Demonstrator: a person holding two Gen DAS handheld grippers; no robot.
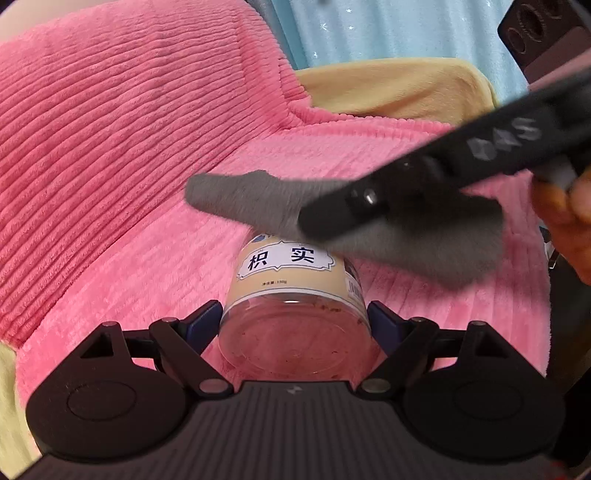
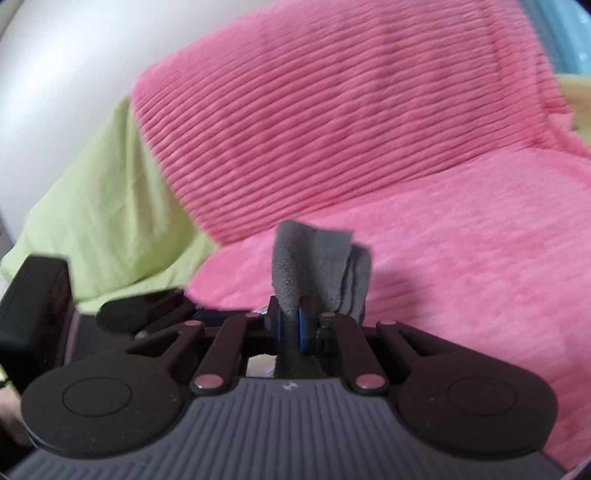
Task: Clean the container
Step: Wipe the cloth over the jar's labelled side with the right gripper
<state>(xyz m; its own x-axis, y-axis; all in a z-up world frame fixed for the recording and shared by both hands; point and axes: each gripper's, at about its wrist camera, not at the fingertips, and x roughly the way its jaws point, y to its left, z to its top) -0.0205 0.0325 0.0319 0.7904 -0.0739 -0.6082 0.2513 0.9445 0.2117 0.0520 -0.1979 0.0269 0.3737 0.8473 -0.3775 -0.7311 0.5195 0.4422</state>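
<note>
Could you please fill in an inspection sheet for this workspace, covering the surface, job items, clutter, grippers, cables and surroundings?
Surface: pink ribbed blanket over soft furniture.
Job's things: clear labelled jar, held lying sideways, base toward the camera; grey cloth at its far end.
Clutter: nothing seen.
Grippers: left gripper shut on the jar; right gripper shut on the cloth.
Cables: nothing seen.
Surroundings: green cloth, yellow cloth, blue curtain, white wall.
</note>
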